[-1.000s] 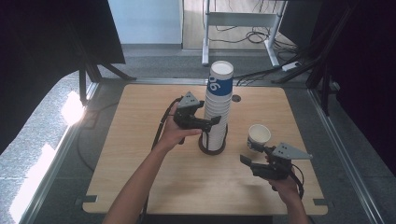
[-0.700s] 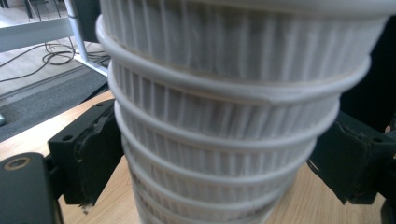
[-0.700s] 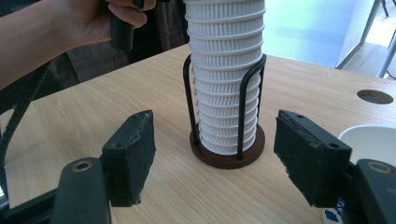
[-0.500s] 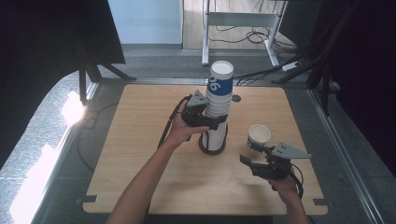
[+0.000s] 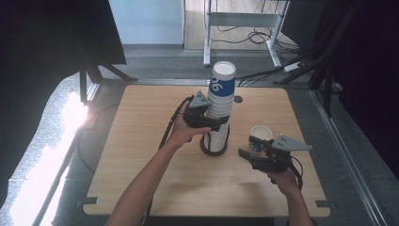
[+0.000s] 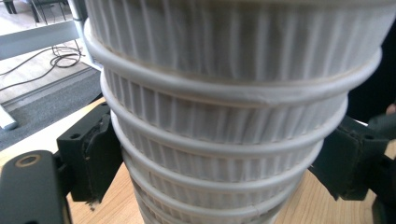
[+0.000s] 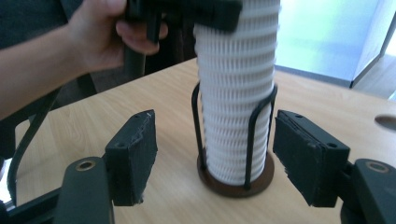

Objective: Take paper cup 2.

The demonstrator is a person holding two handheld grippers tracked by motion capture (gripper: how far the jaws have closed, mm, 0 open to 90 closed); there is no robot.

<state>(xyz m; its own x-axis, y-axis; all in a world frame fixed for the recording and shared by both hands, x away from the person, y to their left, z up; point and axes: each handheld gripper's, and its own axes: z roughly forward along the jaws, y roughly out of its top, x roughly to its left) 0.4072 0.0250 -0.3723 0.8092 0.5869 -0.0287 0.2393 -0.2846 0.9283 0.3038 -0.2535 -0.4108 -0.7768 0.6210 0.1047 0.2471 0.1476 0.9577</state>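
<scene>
A tall stack of white ribbed paper cups [image 5: 217,127] stands in a black wire holder [image 5: 205,147] at the table's middle; its top cup [image 5: 222,84] has a blue band. My left gripper [image 5: 219,120] reaches around the stack at mid height. Its jaws have just been closing with the stack [image 6: 224,140] between them, and both pads [image 6: 95,154] touch the cup walls. To the right, my right gripper [image 5: 249,147] is low over the table and points at the stack [image 7: 236,93]. Its jaws stand apart with nothing between them. A single paper cup [image 5: 261,133] stands just behind it.
The wooden table [image 5: 141,141] has a small round hole [image 5: 238,99] behind the stack. Cables trail from both grippers. A metal frame [image 5: 244,21] and floor cables lie beyond the far edge, and dark panels flank the table.
My left gripper has edged right, farther around the cup stack, and its jaws have narrowed onto it. The right gripper and the single cup have stayed put.
</scene>
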